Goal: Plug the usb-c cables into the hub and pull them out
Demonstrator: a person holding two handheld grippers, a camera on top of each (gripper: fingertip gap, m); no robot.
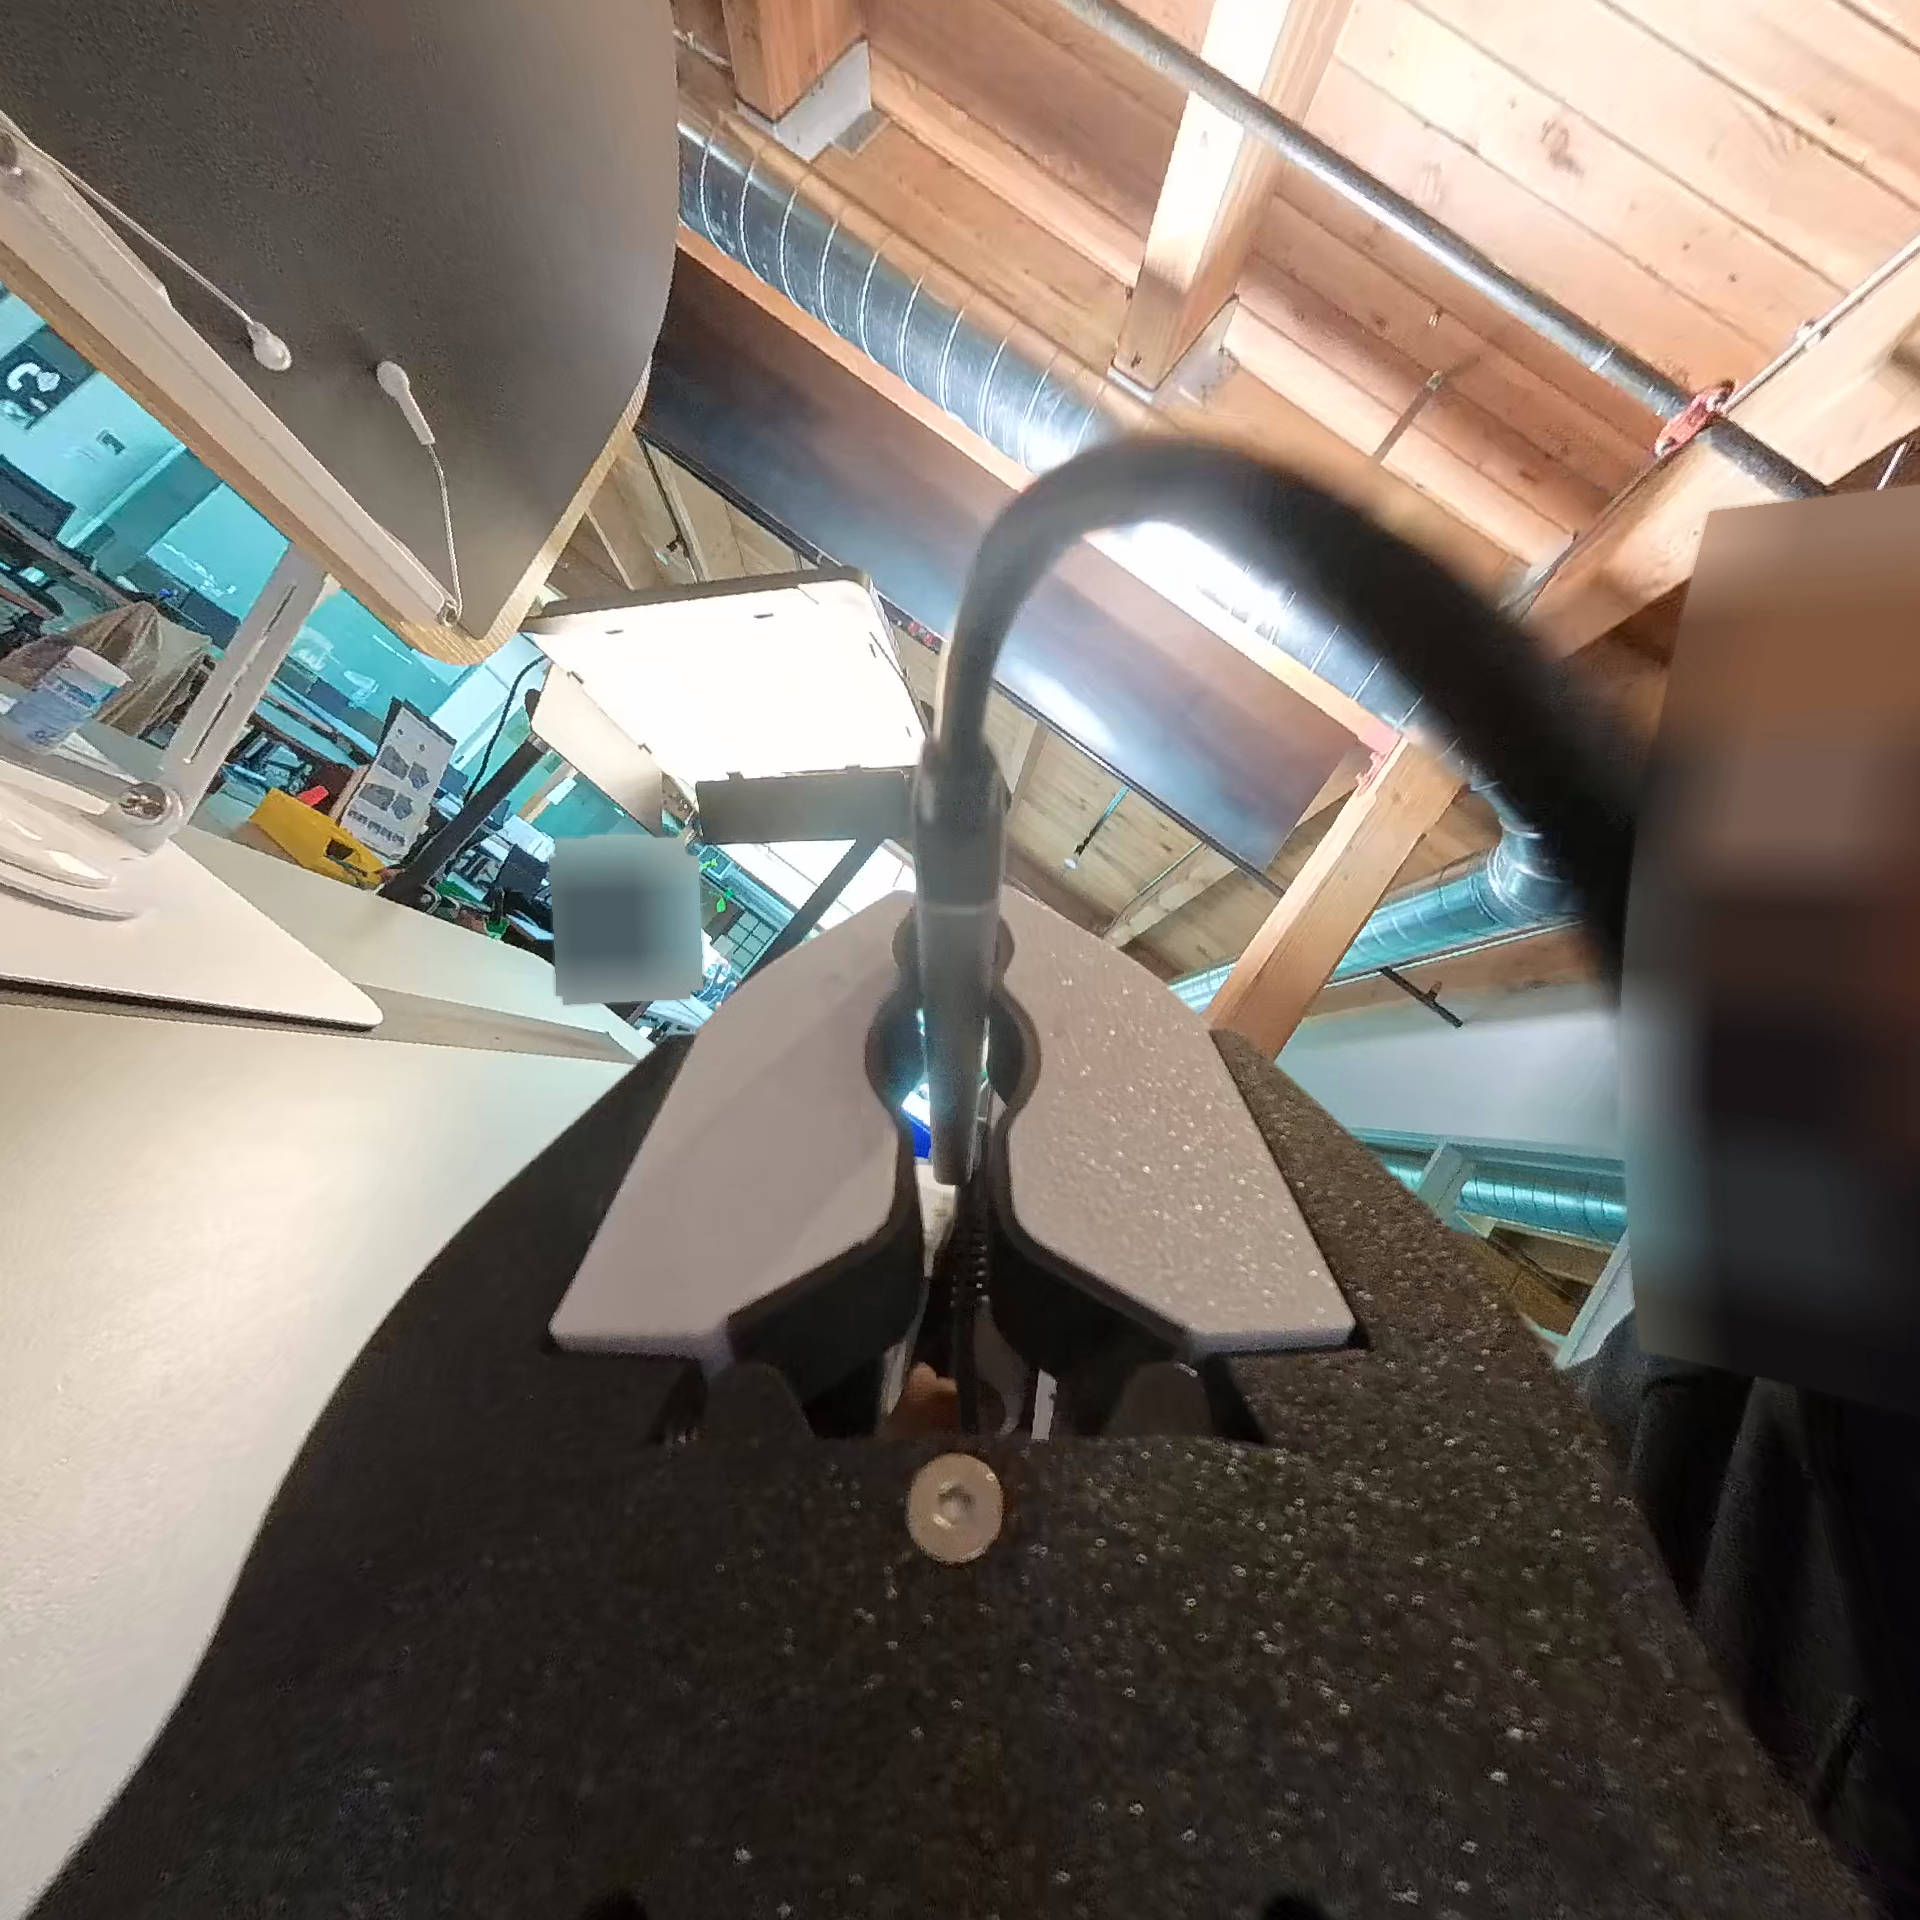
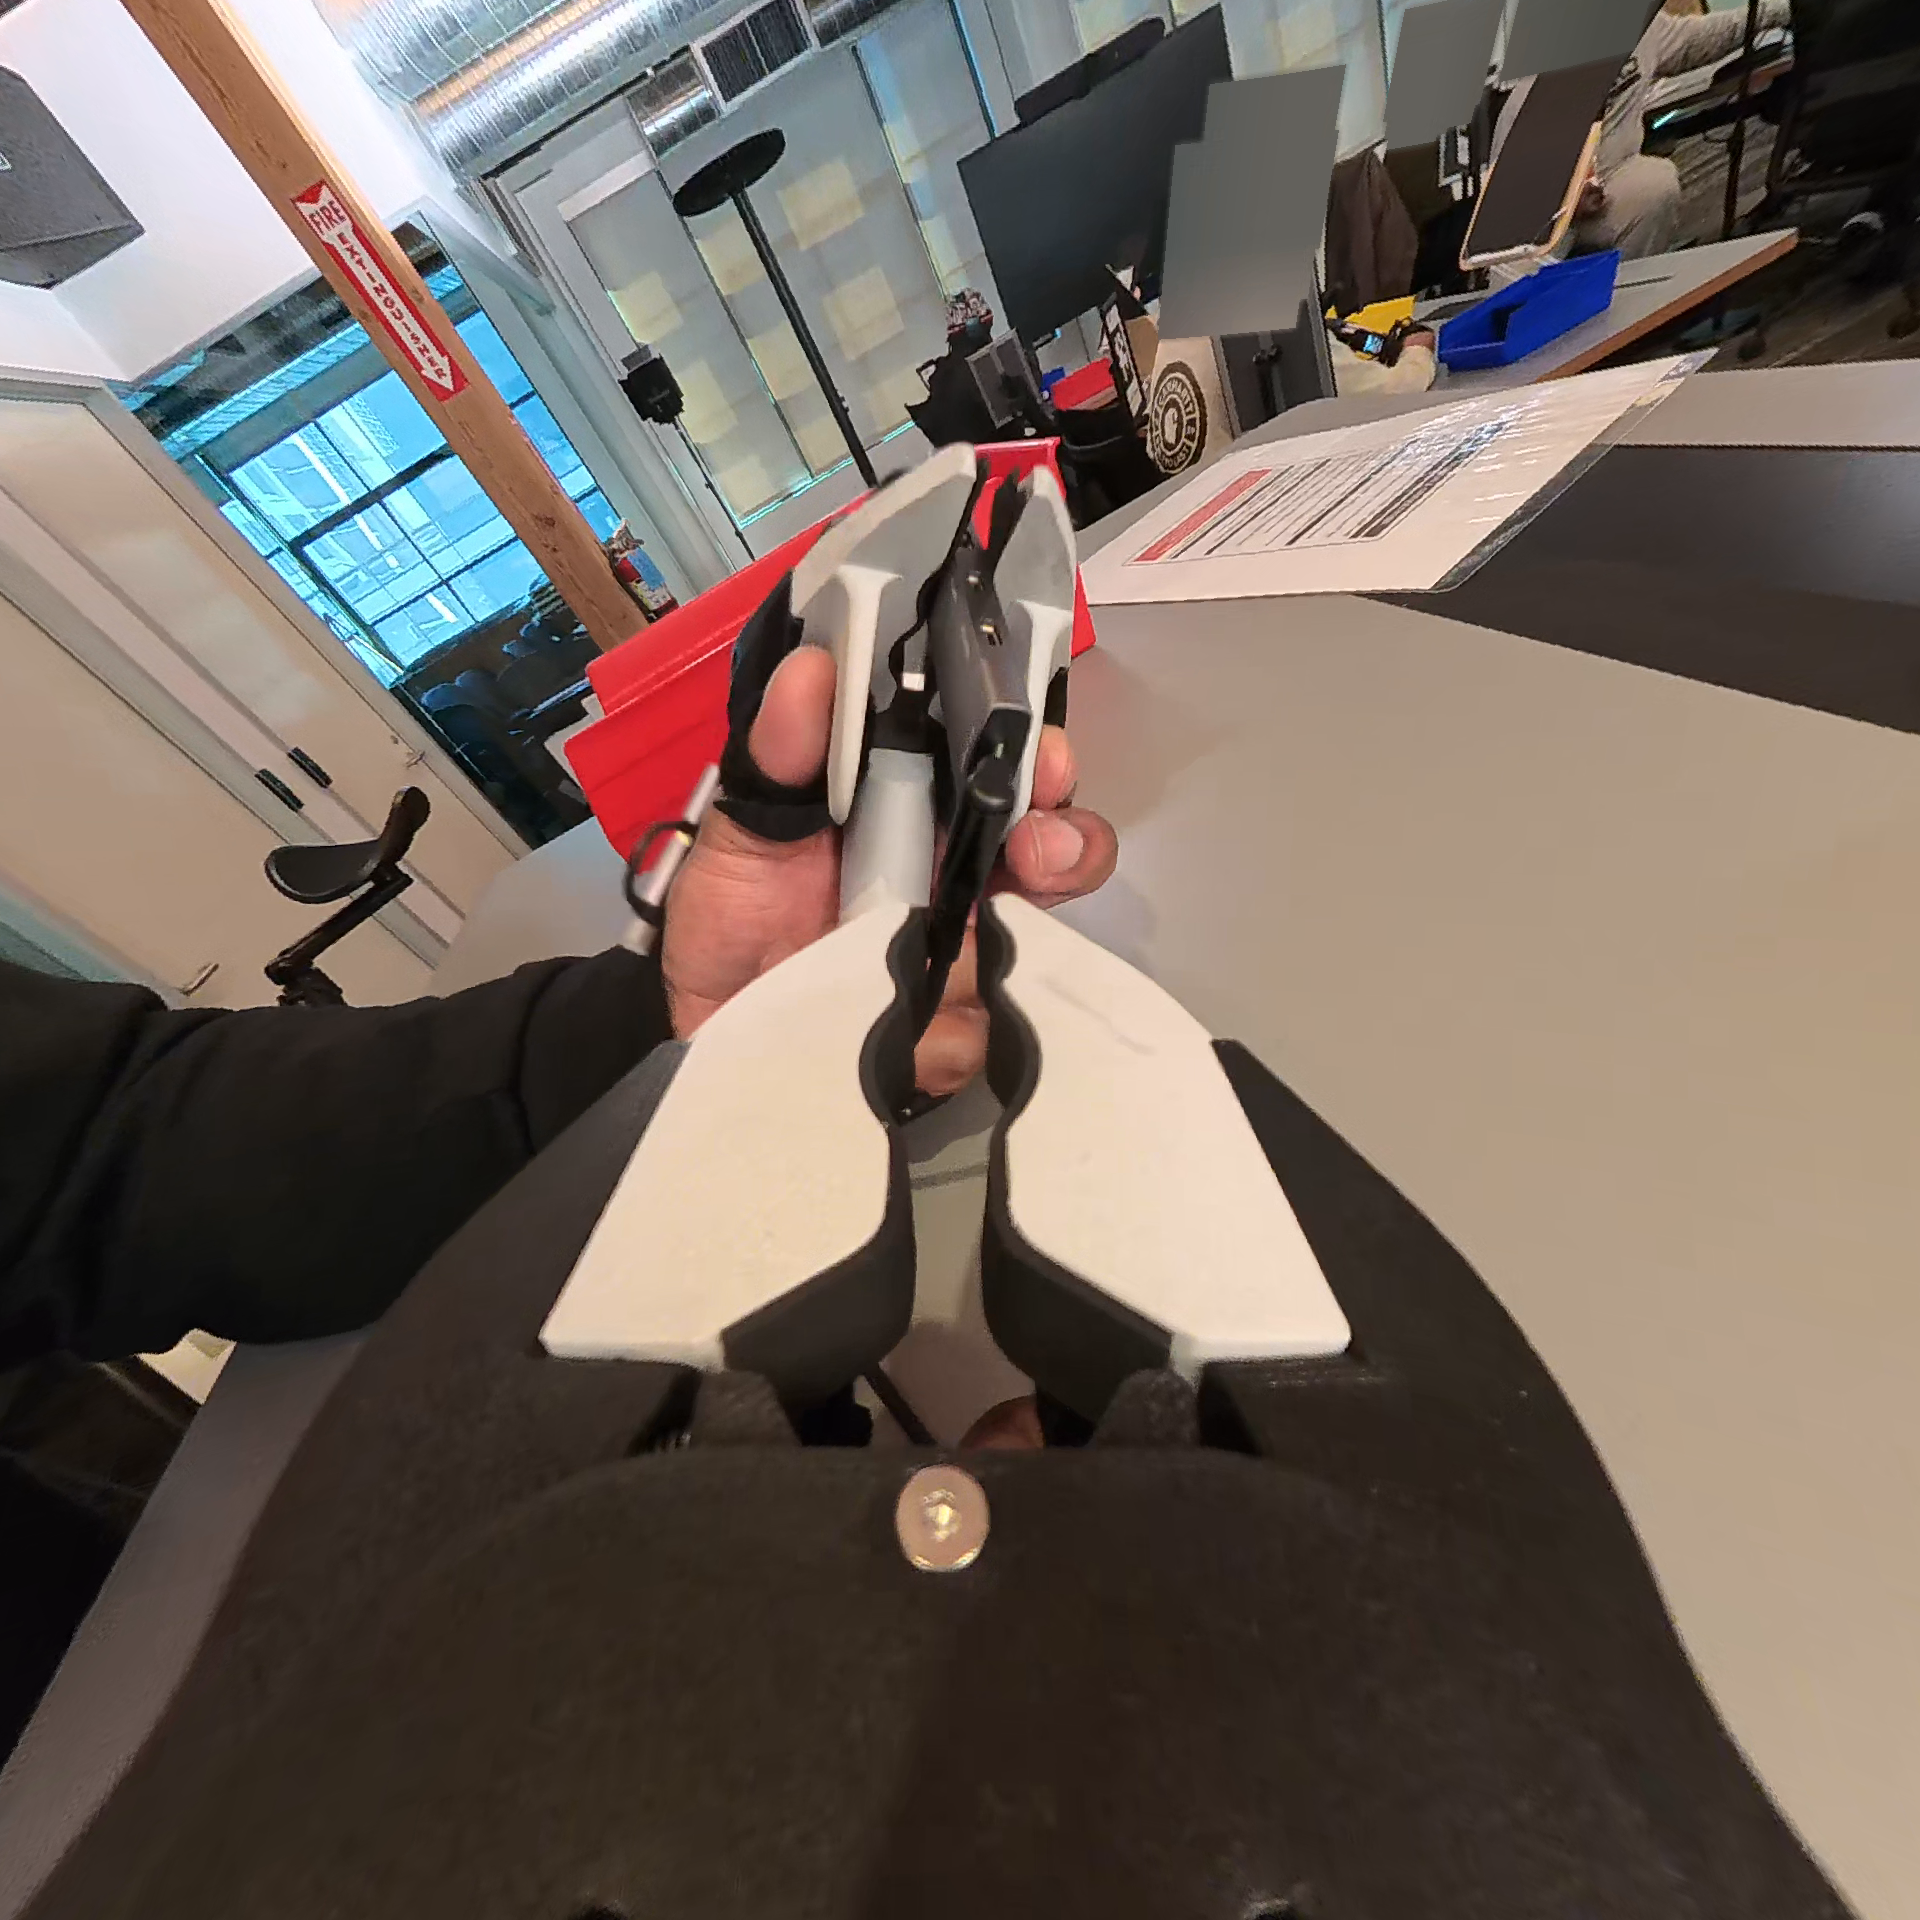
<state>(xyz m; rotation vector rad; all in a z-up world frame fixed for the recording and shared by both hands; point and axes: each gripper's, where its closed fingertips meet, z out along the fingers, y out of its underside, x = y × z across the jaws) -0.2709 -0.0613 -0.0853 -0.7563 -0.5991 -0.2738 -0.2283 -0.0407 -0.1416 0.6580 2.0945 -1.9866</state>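
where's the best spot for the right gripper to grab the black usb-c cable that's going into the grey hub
Grip the black USB-C cable by the stiff plug housing just behind the slim grey metal hub, not the limp cord. Come from below, along the plug's axis, jaws closing on its flat faces. The right gripper now pinches the cord lower down; the left gripper clamps the hub.

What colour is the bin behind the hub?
Red bin, best seen in the right wrist view.

A red-and-white sign [image 2: 379,291] bearing lettering is fixed to the wooden post [image 2: 416,343], far left. A printed laminated sheet [image 2: 1382,488] lies on the table [image 2: 1455,935], far right. A round emblem marks the brown box [image 2: 1179,410] behind.
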